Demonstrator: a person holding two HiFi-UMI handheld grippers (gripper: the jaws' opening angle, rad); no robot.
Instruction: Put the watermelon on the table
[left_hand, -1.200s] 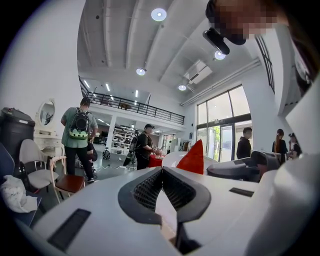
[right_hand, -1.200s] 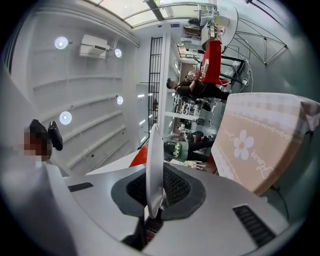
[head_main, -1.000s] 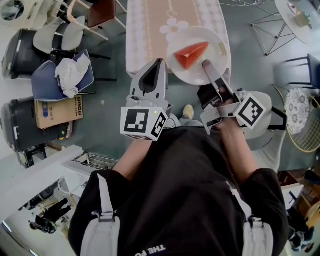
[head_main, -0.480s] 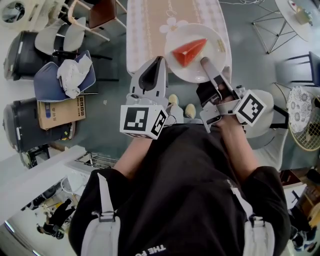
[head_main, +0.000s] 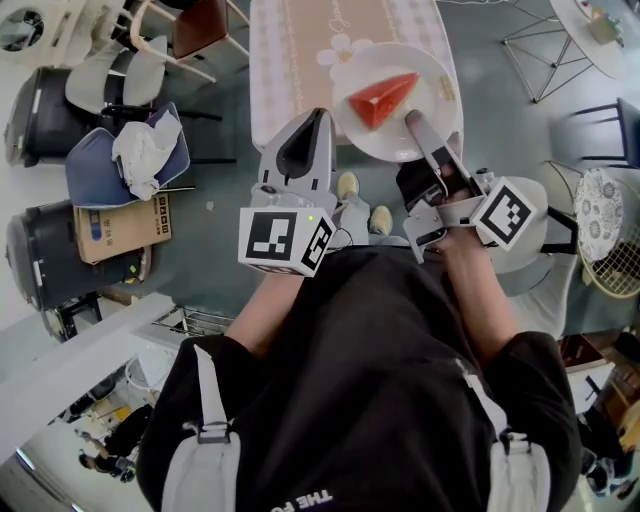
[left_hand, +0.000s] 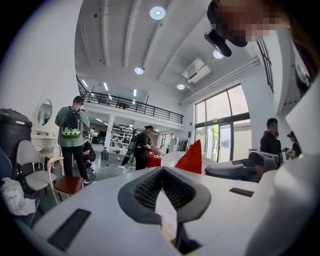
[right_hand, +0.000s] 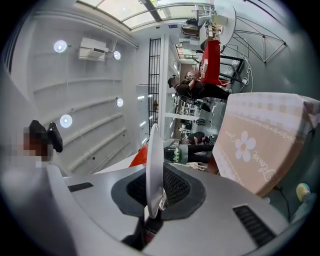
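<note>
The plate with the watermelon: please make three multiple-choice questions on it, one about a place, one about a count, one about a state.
1. Where does the watermelon lie?
A. on the table's cloth
B. on the white plate
C. between the left gripper's jaws

2. How many watermelon pieces are there?
A. one
B. two
C. three

3. How does the right gripper stand?
A. open and empty
B. shut on the watermelon
C. shut on the plate's rim

Answers:
1 B: the red wedge rests on the plate, not on the table, and the left gripper is shut and empty.
2 A: the head view shows a single wedge.
3 C: the right gripper view shows the rim edge-on between its closed jaws.
</note>
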